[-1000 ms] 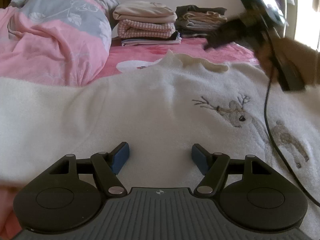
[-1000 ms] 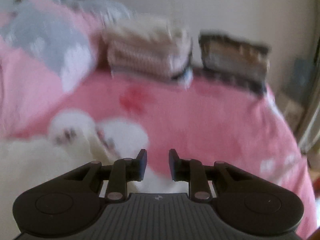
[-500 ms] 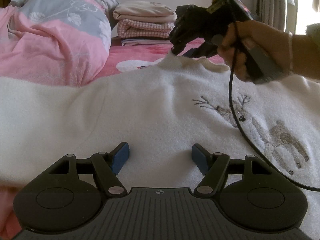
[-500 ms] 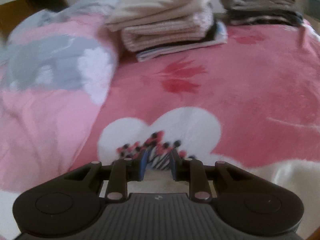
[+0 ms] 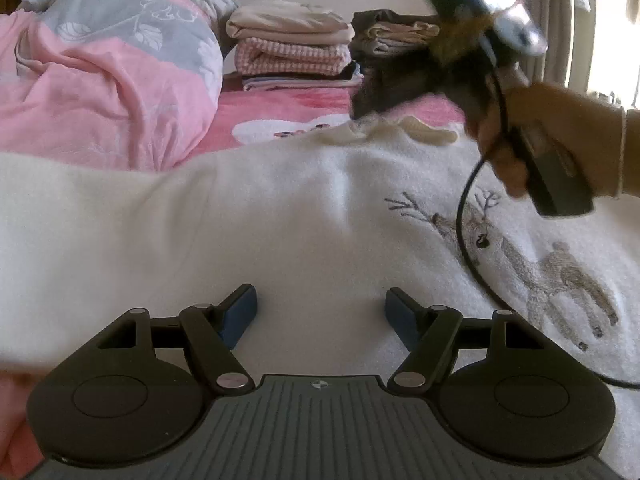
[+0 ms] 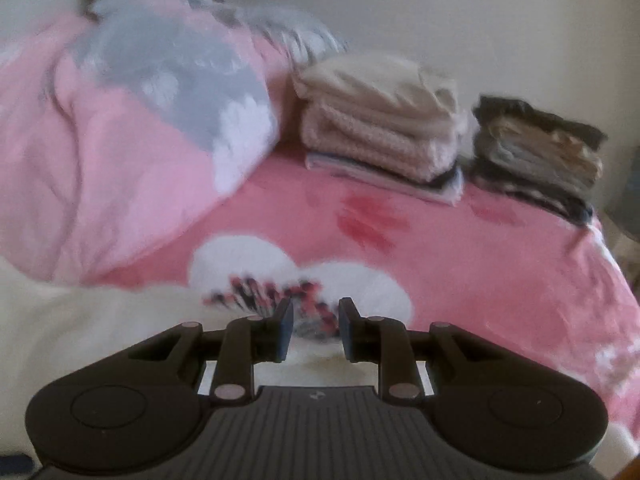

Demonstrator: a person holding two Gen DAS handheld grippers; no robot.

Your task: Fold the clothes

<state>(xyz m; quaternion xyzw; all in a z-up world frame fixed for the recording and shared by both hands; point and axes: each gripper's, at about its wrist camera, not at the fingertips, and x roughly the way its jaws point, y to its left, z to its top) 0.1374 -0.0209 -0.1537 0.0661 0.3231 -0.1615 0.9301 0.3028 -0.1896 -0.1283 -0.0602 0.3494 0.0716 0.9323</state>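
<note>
Under the left tool (image 5: 320, 312), which is spread wide and grips nothing, the white sweater (image 5: 280, 216) lies flat on the bed (image 6: 460, 264). Soft, floppy and light (it will sag), so pinch an edge. The right tool (image 6: 316, 330), part-open and empty, hangs by its collar (image 5: 424, 132).

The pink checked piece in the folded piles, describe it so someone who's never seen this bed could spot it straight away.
Look to the far end of the pink bed, where two folded stacks sit side by side. Take the lighter stack nearest the rumpled pink and grey duvet. The pink checked piece is second from the top, under a plain cream one, the only gingham pattern there.
</note>
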